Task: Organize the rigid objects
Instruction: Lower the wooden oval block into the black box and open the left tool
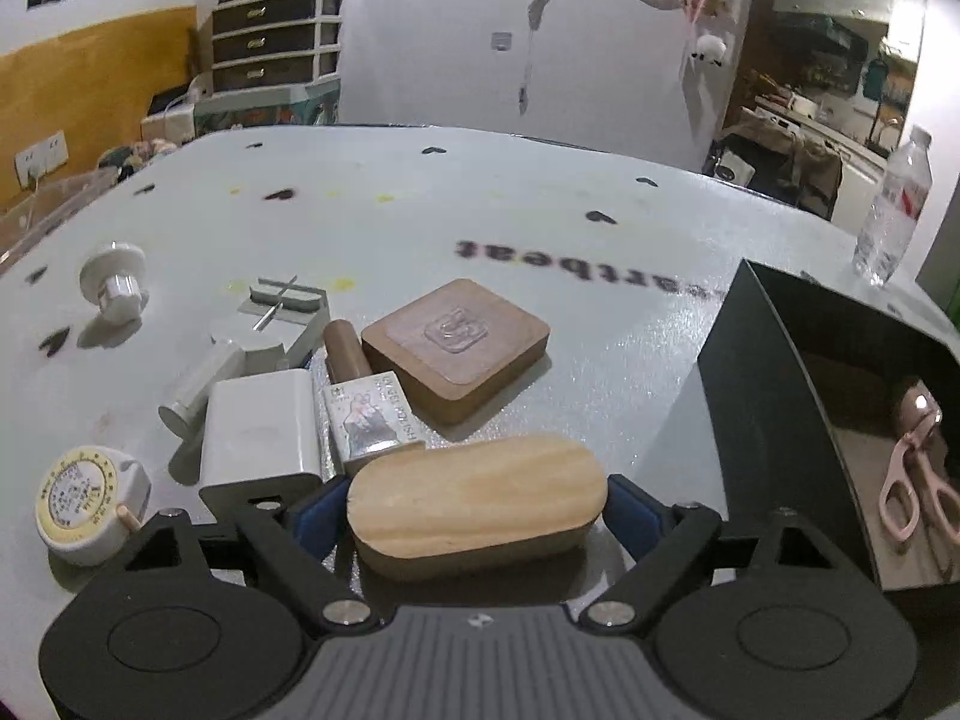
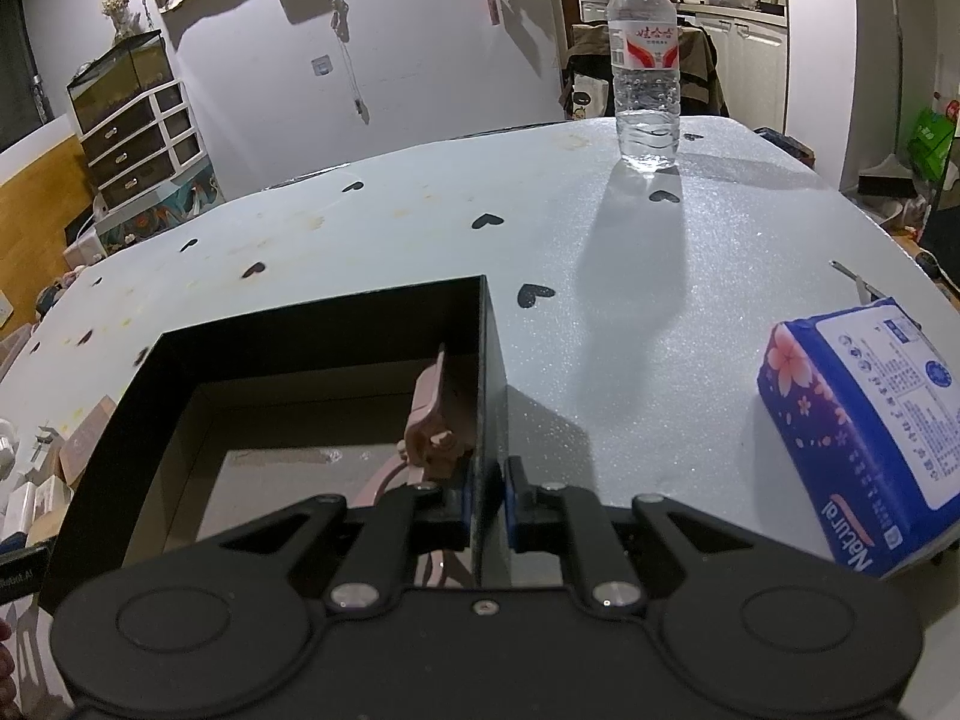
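Left gripper jaws wide, straddling oval wood block lying on counter, pads apparently not pressing. Right gripper jaws narrow, clamped on black box wall; pink scissors inside.

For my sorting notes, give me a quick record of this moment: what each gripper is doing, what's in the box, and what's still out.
left gripper: open, straddling the oval wooden block
right gripper: shut on the black box wall
in box: pink scissors
still on table: square wooden block, white charger, tape measure
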`<state>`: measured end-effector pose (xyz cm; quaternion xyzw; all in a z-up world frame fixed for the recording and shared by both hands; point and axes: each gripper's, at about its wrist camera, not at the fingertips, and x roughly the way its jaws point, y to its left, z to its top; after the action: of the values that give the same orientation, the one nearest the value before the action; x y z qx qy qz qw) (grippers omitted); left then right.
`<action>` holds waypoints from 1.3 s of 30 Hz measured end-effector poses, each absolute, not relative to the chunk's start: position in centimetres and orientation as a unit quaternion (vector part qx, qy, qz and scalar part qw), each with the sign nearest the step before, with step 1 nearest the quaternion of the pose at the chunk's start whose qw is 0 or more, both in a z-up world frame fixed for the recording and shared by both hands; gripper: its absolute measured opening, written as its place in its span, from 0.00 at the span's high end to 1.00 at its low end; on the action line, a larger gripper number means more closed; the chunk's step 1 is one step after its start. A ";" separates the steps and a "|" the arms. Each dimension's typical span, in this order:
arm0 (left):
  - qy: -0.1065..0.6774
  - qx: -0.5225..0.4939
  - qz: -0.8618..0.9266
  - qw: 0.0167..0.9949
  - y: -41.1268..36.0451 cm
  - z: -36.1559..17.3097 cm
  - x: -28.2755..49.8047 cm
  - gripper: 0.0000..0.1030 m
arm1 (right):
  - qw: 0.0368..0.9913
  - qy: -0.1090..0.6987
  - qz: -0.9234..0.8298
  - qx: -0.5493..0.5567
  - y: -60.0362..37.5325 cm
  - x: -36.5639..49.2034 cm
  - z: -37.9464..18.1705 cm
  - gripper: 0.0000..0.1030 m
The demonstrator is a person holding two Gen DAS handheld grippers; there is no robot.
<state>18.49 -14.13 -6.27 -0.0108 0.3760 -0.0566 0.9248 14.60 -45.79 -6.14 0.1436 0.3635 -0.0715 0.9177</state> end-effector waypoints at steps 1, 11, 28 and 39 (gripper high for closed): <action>0.377 -0.011 -0.060 0.924 -14.1 -6.2 18.5 0.14 | 0.918 0.363 -0.072 0.143 -45.8 14.6 -6.1 0.89; 0.329 -0.029 -0.131 0.935 -14.8 -1.6 18.4 0.15 | 0.918 0.361 -0.070 0.147 -45.8 14.5 -6.2 0.89; 0.373 -0.014 -0.303 0.877 -29.0 0.3 23.2 0.15 | 0.922 0.357 -0.067 0.132 -45.6 14.2 -5.9 0.91; 0.438 0.008 -0.288 0.852 -32.3 -3.5 26.2 0.15 | 0.925 0.354 -0.062 0.125 -45.6 14.0 -5.7 0.90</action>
<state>26.19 -32.27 -3.51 0.0079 0.4377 -0.2876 0.8518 13.95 -45.56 -5.71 0.1250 0.3543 -0.0617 0.9247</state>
